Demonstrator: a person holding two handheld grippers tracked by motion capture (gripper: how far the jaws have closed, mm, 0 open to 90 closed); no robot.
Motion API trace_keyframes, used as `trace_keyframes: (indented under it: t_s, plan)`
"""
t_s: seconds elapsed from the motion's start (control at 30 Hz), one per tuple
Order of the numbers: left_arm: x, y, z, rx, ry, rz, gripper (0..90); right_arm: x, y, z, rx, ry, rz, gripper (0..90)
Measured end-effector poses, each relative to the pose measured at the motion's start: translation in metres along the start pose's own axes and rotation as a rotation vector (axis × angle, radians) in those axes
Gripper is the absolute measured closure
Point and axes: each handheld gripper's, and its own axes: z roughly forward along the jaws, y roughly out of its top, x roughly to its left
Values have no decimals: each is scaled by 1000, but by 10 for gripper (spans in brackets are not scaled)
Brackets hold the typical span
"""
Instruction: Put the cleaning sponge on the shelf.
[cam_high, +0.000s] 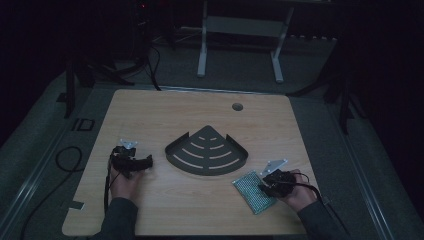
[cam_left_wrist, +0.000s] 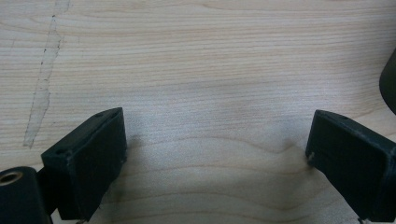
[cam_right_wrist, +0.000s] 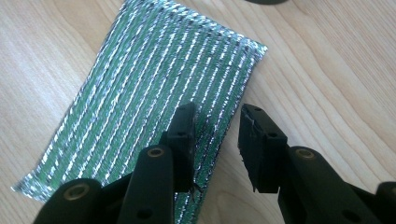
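Item: green-and-silver scouring pad (cam_right_wrist: 149, 98), flat on the wooden table (cam_high: 165, 210), near its front right edge, just right of the dark fan-shaped corner shelf (cam_high: 207, 151) and apart from it.

Right gripper (cam_right_wrist: 217, 128): jaws partly parted, straddling the pad's long edge, one jaw over the pad, the other over bare wood; nothing clamped yet.

Left gripper (cam_left_wrist: 217, 144): jaws spread wide over bare table, left of the shelf, holding nothing.

Progress, as judged: barely begun. The pad was not yet gripped or lifted; the shelf was empty.

Obscured: whether the jaw touched the pad; the dim room beyond the table; the pad's near corner, hidden under the gripper.
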Motion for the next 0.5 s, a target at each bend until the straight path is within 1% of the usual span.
trace_keyframes:
  t_s: [0.03,0.07,0.13,0.23,0.4,0.5]
  plan:
    - [0,0,0,0,0,0,56,-2,0,-1,-5,10,6,657]
    - [0,0,0,0,0,0,55,-5,1,-2,-10,25,22,654]
    - [0,0,0,0,0,0,55,-8,3,-5,-16,36,49,660]
    - [0,0,0,0,0,0,56,-12,7,-7,-8,70,82,687]
    - [0,0,0,0,0,0,55,-20,14,-2,49,118,121,743]
    - [0,0,0,0,0,0,55,-25,17,3,82,132,139,754]
